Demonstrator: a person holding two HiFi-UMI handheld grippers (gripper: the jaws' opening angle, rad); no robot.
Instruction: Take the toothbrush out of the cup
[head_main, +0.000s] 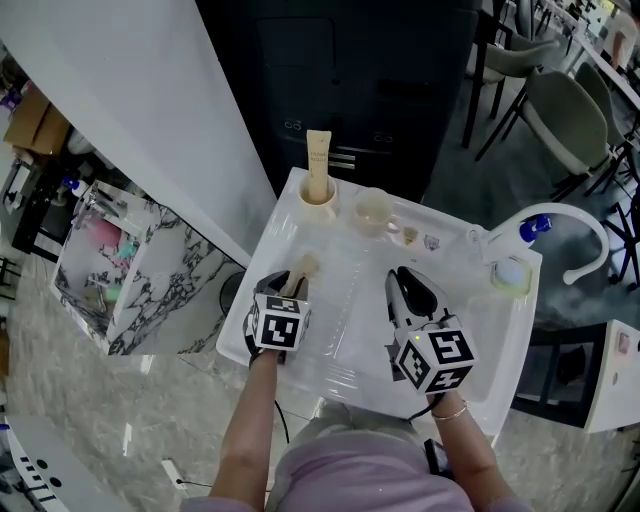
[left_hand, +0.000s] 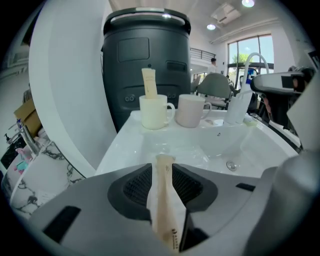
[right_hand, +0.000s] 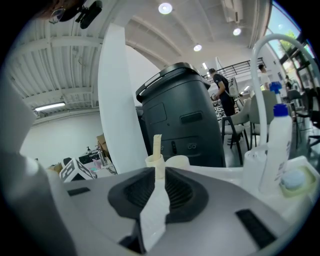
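Observation:
A beige wrapped toothbrush (left_hand: 163, 190) lies between the jaws of my left gripper (left_hand: 163, 167), over the near left part of the white sink (head_main: 350, 300). The jaws stand slightly apart and flank the toothbrush (head_main: 303, 266) without pressing on it. In the head view my left gripper (head_main: 290, 283) points away from me toward the cups. A cream cup (head_main: 318, 205) at the sink's far rim holds another beige packet (head_main: 319, 158). My right gripper (head_main: 408, 285) hovers over the sink's middle, its jaws shut with nothing held; it (right_hand: 161, 175) faces the same cups.
A second, empty cup (head_main: 372, 210) stands right of the cream cup. A curved white faucet (head_main: 560, 225), a blue-capped bottle (head_main: 535, 228) and a soap dish are at the right rim. A dark bin (head_main: 370, 80) stands behind the sink; a marble-patterned box (head_main: 130, 280) sits left.

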